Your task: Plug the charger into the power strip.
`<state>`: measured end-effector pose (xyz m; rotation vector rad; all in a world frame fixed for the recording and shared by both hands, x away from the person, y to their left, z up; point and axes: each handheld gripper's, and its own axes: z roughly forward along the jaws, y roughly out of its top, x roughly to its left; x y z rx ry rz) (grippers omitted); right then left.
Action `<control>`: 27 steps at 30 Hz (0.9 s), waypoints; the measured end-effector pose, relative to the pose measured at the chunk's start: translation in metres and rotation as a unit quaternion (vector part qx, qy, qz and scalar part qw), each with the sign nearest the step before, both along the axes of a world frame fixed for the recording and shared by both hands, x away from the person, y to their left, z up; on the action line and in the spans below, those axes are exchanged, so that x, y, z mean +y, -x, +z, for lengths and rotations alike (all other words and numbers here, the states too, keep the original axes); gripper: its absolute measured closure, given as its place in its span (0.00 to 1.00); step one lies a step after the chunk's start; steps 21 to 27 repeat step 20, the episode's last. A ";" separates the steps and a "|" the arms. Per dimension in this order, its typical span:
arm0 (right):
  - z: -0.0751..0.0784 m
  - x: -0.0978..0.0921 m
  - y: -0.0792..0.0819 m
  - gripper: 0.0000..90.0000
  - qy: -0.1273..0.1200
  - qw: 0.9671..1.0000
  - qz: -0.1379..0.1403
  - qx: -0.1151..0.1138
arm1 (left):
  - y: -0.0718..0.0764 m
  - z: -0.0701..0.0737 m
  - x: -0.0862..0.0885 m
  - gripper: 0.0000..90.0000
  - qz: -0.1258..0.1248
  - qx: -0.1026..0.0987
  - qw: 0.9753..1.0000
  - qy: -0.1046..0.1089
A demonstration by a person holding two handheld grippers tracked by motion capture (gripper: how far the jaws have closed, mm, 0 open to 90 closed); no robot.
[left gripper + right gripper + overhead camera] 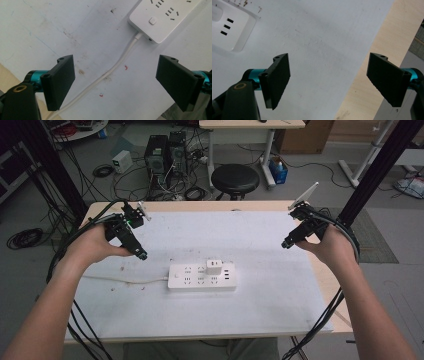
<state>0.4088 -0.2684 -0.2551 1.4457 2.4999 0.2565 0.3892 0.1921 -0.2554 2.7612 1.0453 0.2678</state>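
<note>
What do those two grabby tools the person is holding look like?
Each tool is mostly black. The left tool and the right tool both end in two flat, wedge-shaped black jaws on shiny teal-blue mounts, with a brass-ringed hole in the black body. A pale three-cornered plate sits on top, and black cables trail away. The forearms have no sleeves.

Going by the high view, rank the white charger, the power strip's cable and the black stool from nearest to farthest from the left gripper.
From the left gripper:
1. Cable, just below it on the table.
2. White charger, plugged into the power strip mid-table.
3. Black stool, on the floor beyond the table's far edge.
</note>
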 end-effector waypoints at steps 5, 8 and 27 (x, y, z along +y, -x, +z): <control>-0.002 -0.001 -0.001 0.21 0.004 1.000 0.002 0.003 | 0.000 0.000 -0.001 0.17 -0.002 0.000 1.000 -0.001; -0.003 0.000 -0.001 0.21 0.007 1.000 -0.001 0.004 | 0.000 0.000 -0.002 0.17 -0.002 -0.001 1.000 -0.002; -0.005 0.003 0.002 0.21 0.010 1.000 0.005 0.004 | 0.003 0.001 -0.003 0.17 -0.006 -0.006 1.000 0.002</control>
